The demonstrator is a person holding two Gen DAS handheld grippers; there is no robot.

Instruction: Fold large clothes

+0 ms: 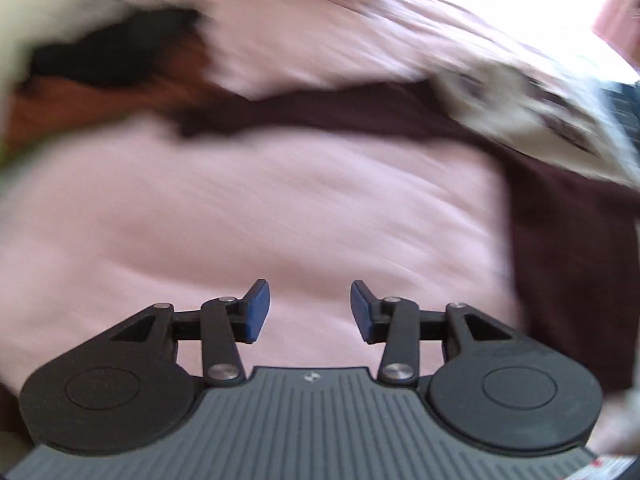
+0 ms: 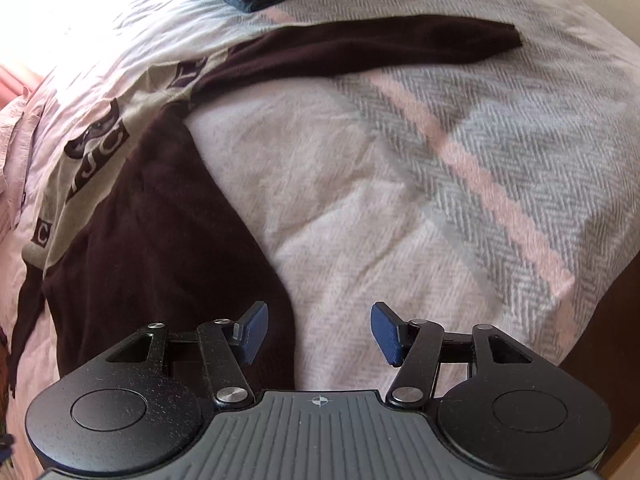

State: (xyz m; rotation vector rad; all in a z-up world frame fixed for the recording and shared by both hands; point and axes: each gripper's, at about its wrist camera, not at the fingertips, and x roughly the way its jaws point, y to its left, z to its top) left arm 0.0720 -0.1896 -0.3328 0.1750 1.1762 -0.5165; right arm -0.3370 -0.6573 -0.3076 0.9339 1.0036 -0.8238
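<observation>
Maroon sweater (image 2: 160,220) flat on bedcover (image 2: 400,200), poss. unfolded

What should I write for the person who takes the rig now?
Left gripper: open, nothing between the pads, over pink cloth.
Right gripper: open, empty, at the sweater's lower edge.
Sweater: dark, with a beige band, spread flat on the bed cover, one sleeve stretched out sideways.
Done: no fold visible.
Left: fold in the sleeves, then the body. The left view is blurred, so check it first.
</observation>
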